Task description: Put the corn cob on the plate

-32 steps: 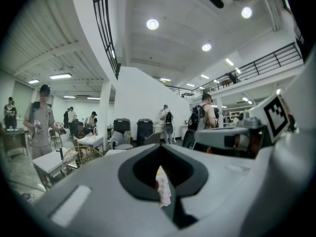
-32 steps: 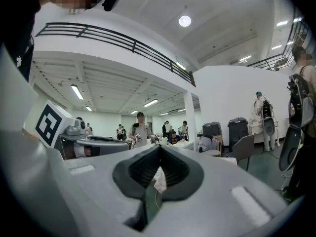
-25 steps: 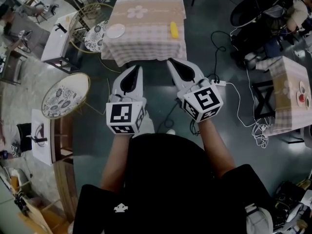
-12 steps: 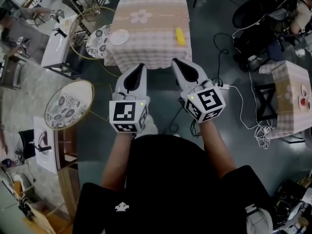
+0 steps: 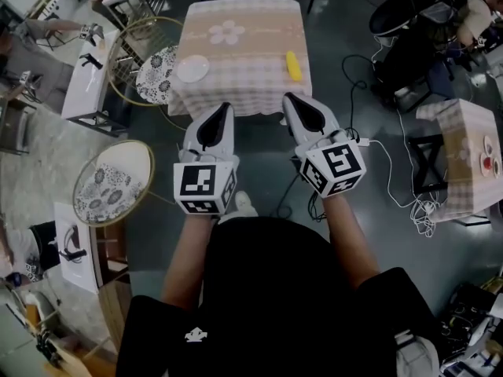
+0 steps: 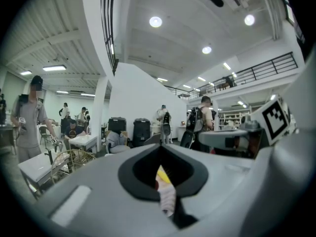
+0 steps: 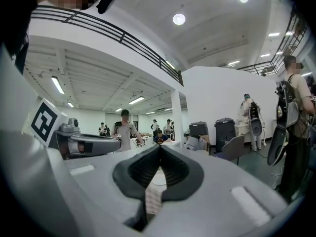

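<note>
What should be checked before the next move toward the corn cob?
1. Corn cob lying free on the checked table: ok.
2. Plate empty: ok.
3. Table between corn cob and plate bare: ok.
4. Right gripper open for a grasp: not ok, shut and empty.
5. Left gripper empty: ok, shut.
6. Right gripper over the corn cob: not ok, short of it.

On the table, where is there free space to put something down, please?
The table is bare between the plate and the corn cob, and along the far edge beyond them. It is crowded only off the left side, where a wire chair stands close beside the plate.
</note>
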The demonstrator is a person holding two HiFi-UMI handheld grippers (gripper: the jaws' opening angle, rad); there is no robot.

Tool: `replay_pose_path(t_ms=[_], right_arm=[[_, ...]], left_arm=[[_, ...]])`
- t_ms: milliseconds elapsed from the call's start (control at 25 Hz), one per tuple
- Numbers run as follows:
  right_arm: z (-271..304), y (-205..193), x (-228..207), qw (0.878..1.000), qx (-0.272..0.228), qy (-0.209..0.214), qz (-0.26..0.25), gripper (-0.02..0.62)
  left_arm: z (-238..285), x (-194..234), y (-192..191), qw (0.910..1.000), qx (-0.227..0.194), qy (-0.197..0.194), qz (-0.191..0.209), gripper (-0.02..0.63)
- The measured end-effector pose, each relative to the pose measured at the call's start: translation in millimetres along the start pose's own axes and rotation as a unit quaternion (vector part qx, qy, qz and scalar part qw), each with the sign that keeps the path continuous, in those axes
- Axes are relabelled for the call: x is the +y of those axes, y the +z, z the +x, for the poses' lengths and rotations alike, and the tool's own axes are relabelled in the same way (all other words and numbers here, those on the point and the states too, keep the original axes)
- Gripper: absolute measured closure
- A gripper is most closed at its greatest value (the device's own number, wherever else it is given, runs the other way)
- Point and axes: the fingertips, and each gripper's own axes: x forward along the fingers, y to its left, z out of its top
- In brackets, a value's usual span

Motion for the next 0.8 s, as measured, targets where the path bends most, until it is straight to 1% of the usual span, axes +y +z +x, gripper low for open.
replay_pose_path(t_ms=[280,600,800], right_arm=[[30.8,-1.2,2.6,1.000,0.008,-0.014,-0.003,0.594],[68.3,-2.0,16.5,1.000,0.013,-0.020,-0.008,0.594],[82.1,-7.4,20.0,0.999,0.020,-0.031,-0.009,0.594]], left_arm=[[12.3,28.9,1.6,0.9999,-0.001,-0.014,-0.003,0.597],[12.8,72.4,-2.5,0.9998,-0.001,-0.012,-0.014,0.597],[14.9,91.4,-8.1,0.9997,0.002,-0.015,-0.020,0.597]])
